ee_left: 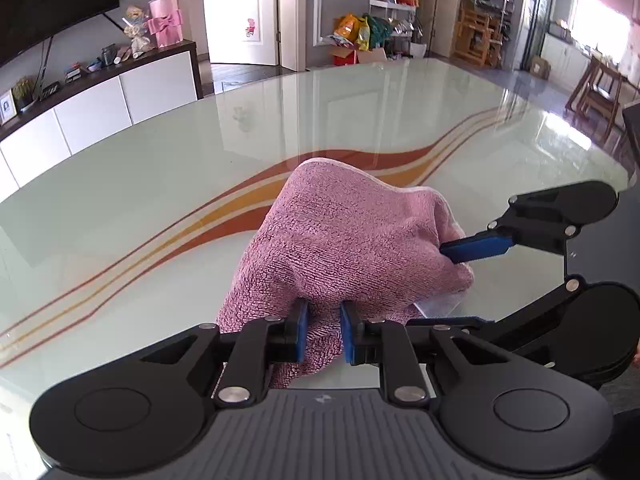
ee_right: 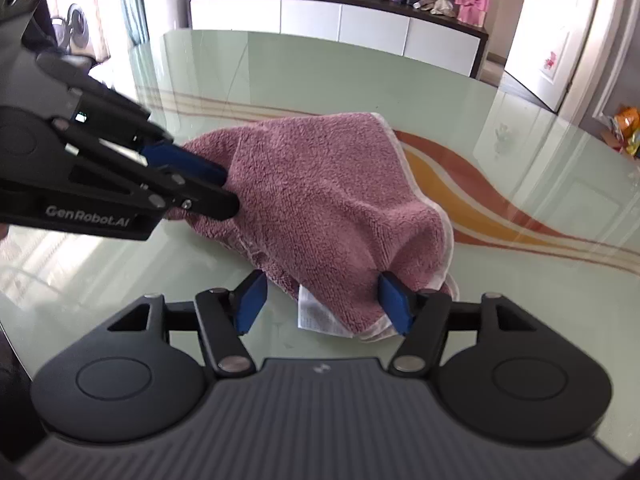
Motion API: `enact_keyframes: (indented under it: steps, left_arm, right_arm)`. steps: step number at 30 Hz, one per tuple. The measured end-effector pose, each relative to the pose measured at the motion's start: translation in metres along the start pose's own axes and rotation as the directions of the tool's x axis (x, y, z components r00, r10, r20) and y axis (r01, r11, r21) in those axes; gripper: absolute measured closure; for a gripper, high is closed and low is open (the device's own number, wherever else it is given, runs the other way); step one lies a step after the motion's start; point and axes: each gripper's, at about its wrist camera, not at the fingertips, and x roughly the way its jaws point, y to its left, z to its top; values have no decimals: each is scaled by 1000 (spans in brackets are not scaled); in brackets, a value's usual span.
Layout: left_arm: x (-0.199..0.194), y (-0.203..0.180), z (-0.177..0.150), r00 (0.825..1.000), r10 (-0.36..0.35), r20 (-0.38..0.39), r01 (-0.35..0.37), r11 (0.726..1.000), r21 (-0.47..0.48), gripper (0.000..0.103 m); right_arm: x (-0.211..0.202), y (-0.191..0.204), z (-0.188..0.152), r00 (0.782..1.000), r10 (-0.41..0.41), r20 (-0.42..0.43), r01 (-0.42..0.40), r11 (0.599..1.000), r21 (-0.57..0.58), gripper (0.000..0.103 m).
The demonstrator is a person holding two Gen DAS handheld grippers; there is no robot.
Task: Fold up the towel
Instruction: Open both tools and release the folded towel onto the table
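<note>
Glossy pale-green glass bench (ee_right: 320, 76) with orange and red wave stripes carries everything; all places below are relative to the towel.

Pink terry-cloth towel with a white hem (ee_right: 320, 200) sits mid-bench as a bunched, humped mass, partly lifted, not flat. White edging runs down its right side, and layers of hem stack at its near-right corner, so some cloth is doubled over. No neat rectangle, no crisp crease.

My left claw (ee_left: 323, 330) is at the towel's near-left edge in its own view, jaws nearly together with a pinch of pink cloth between the blue pads. In the right wrist view it comes in from the towel's left side, gripping the edge there.

My right claw (ee_right: 324, 306) is at the towel's near edge, jaws wide apart. Its right pad touches the near-right corner; the left pad is clear of the cloth. Nothing is clamped, as far as I can tell.

Small white care label (ee_right: 310, 314) hangs out under the towel's near edge, between my right jaws.

Judgement: fold unfinished. This fits either gathering corners for a fold or part-way through bringing one over. What's left is a flat, aligned towel on the bench.
</note>
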Motion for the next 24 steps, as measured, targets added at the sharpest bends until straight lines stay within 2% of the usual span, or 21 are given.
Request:
enact_keyframes:
  steps: [4,8,11,16,18,22,24]
  left_arm:
    - [-12,-3,-13,1000,-9,11,10,998,-70,67]
    - [-23,-5,-25,1000,-17,22,20,990,-139,62]
    - [-32,-7,-35,999,-22,30,28,981,-191,61]
    - [-46,-10,-51,999,25,30,-15,960,-279,57]
    - [-40,5,-57,998,49,39,-35,954,-298,53]
    - [-54,-2,-65,995,87,52,-66,945,-322,47]
    - [-60,-5,-67,993,105,51,-82,939,-335,42]
  right_arm:
    - [-15,-4,-3,999,4,34,-6,998,65,39]
    - [-31,-1,-2,998,6,61,-12,995,98,27]
    - [-43,3,-3,997,10,75,-18,994,107,24]
    - [-54,6,-2,997,-8,74,0,994,107,17]
    - [-61,11,-6,997,-10,78,0,993,121,13]
    - [-70,15,-11,997,-30,76,19,991,134,8]
    - [-76,17,-13,997,-40,72,29,989,146,2]
